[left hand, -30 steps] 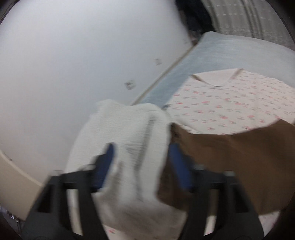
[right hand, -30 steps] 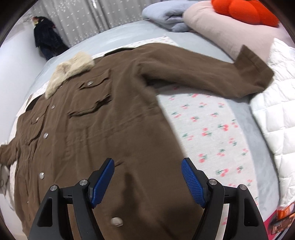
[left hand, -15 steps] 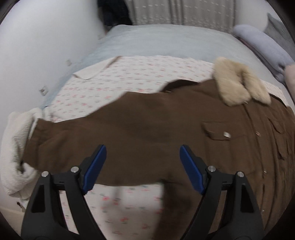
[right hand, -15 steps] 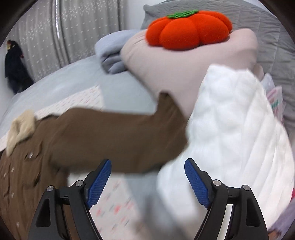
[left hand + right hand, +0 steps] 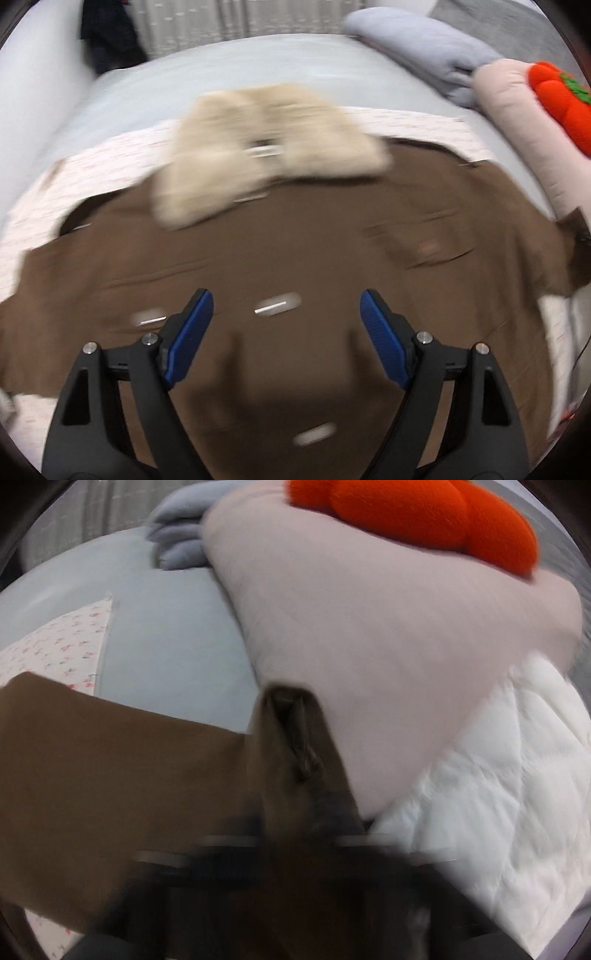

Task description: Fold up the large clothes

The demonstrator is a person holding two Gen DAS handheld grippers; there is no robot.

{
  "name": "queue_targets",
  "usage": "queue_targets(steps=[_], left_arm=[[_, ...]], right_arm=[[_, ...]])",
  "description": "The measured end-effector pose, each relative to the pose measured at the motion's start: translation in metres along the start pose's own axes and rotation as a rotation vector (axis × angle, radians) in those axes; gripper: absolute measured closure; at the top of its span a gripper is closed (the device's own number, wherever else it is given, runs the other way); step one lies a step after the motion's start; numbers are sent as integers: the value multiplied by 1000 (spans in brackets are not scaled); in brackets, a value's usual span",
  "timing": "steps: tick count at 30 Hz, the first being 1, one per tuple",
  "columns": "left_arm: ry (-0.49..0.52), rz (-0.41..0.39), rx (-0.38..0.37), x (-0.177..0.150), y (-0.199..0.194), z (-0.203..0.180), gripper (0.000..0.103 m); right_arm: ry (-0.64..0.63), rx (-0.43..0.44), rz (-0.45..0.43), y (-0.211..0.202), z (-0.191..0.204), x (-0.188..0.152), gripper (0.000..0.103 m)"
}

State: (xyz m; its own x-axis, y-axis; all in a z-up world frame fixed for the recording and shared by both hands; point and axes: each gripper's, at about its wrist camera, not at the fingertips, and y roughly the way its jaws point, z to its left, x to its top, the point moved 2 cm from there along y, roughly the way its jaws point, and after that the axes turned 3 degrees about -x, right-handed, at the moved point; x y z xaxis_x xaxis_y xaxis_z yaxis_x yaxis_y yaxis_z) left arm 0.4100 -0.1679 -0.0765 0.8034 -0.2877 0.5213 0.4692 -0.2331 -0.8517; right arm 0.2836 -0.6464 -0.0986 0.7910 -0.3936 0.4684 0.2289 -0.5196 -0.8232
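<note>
- The left gripper [image 5: 286, 328] is held wide apart above the brown coat [image 5: 314, 258], nothing between its pads.
- The right gripper [image 5: 295, 849] is blurred; its state cannot be told.
- The coat sleeve [image 5: 122, 775] is seen reaching right to the pink pillow [image 5: 388, 646].
- Farther, the fur collar [image 5: 266, 147] lies on the grey bed [image 5: 221, 70].

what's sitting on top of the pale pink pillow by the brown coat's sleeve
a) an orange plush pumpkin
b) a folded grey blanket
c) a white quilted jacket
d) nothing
a: in the right wrist view an orange plush pumpkin rests on the pale pink pillow, just above the brown coat's sleeve cuff.
</note>
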Motion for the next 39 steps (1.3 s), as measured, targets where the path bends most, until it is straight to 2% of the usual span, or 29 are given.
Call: queue_targets(steps=[2, 4, 6, 8, 10, 12, 13, 14, 17, 19, 20, 21, 23, 24, 26, 28, 29, 31, 33, 36, 37, 39], left_arm=[[10, -19, -65, 12, 13, -39, 22], [18, -58, -128, 23, 23, -75, 36], [36, -75, -236, 32, 34, -114, 71], [43, -70, -359, 36, 49, -151, 81], [41, -42, -475, 32, 71, -190, 84], [60, -3, -489, 22, 89, -215, 86], [86, 11, -446, 14, 102, -228, 86], [117, -47, -403, 9, 104, -234, 86], [155, -39, -372, 12, 98, -240, 86], [184, -25, -367, 13, 86, -237, 80], [189, -19, -359, 12, 77, -231, 66], [194, -20, -349, 11, 70, -225, 46], [226, -63, -318, 18, 51, -198, 28], [245, -93, -287, 21, 39, -185, 25], [278, -133, -207, 30, 24, -158, 22], [280, -173, -100, 46, 14, -110, 21], [254, -189, -31, 57, 11, -81, 20], [195, -207, 62, 76, 10, -32, 20], [111, -212, 100, 95, 12, 24, 20], [15, -189, 93, 111, 25, 79, 19], [-11, -176, 88, 115, 32, 98, 19], [-25, -152, 86, 121, 48, 125, 19]], right_arm=[[58, 39, -79, -23, -13, 8, 100], [92, 64, -171, -48, -31, 14, 100], [121, 41, -241, -69, -51, 20, 100], [159, 86, -272, -82, -73, 27, 100], [160, 102, -260, -79, -75, 30, 100], [138, 95, -248, -71, -71, 29, 100], [130, 93, -246, -72, -71, 24, 100], [124, 97, -243, -67, -68, 25, 100], [109, 85, -243, -59, -62, 22, 100], [99, 82, -252, -62, -66, 23, 100], [103, 89, -250, -65, -72, 23, 99], [107, 97, -248, -67, -72, 23, 99], [108, 98, -241, -71, -75, 23, 98], [103, 90, -227, -71, -74, 24, 92], [102, 74, -214, -74, -77, 25, 78], [113, 85, -224, -83, -75, 25, 38], [118, 101, -239, -88, -71, 25, 33], [110, 149, -283, -105, -57, 27, 31], [81, 183, -291, -115, -33, 34, 31], [13, 279, -303, -130, 25, 47, 30], [-18, 330, -308, -137, 56, 53, 30], [-56, 403, -315, -144, 97, 59, 29]])
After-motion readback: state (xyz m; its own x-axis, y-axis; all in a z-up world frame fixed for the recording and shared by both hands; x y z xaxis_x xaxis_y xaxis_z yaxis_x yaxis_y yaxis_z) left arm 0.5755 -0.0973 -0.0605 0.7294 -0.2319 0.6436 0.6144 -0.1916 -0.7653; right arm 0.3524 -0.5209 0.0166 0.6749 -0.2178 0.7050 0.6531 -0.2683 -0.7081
